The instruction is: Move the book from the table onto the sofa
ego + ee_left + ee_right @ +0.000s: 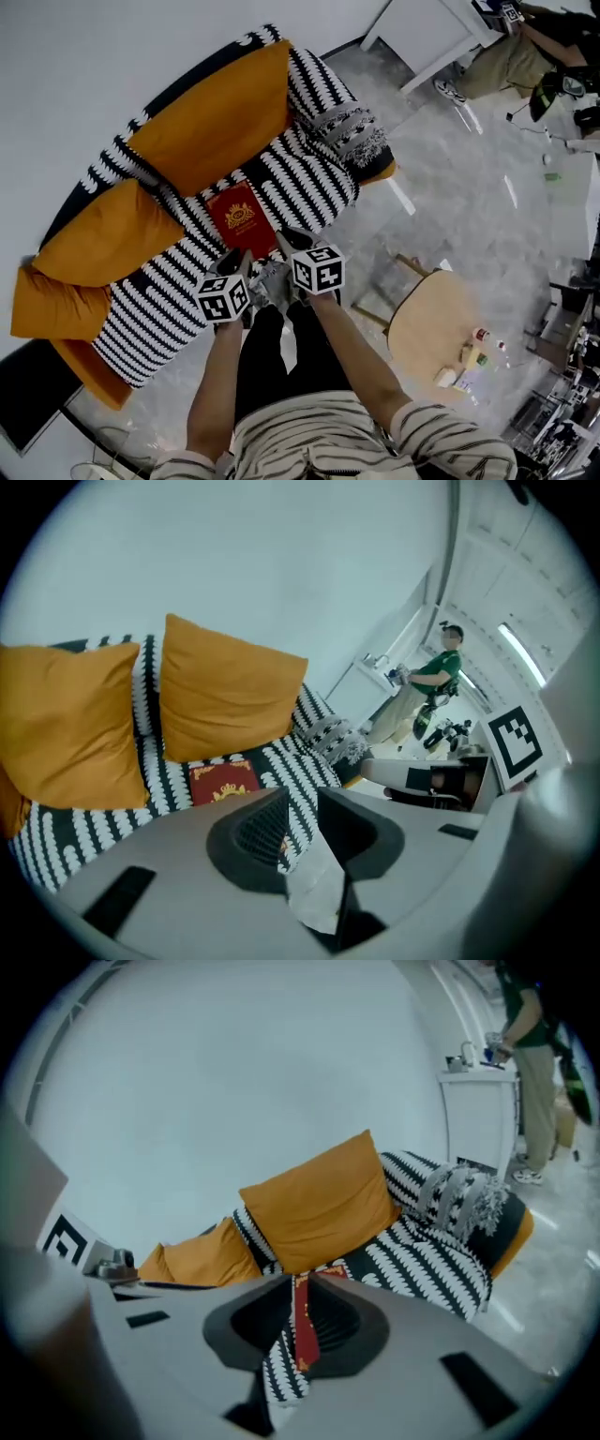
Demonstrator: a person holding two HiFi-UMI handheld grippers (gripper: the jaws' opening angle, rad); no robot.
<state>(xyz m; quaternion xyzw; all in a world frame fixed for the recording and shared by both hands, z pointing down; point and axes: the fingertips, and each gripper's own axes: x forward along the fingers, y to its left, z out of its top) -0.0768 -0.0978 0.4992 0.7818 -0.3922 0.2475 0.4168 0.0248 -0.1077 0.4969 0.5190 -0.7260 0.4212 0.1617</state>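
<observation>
- Book [242,220], just ahead of both tongs' tips: smooth red cover with a faint sheen and a gold stamped emblem.
- Sofa [309,178] beneath the book: matt woven cloth, black-and-white pattern.
- Cushions [211,117], beyond the tips: orange matt cloth, softly creased.
- Throw [352,131], ahead on the right gripper's side: rougher, fringed textile.
- Floor [450,178], right of the right gripper [298,240]: glossy grey stone look with bright light streaks.
- Round table [436,323], right of and behind it: pale wood, smooth.
- Left gripper [300,803] shell: grey matt plastic; its pads [258,829] dark and ribbed.
</observation>
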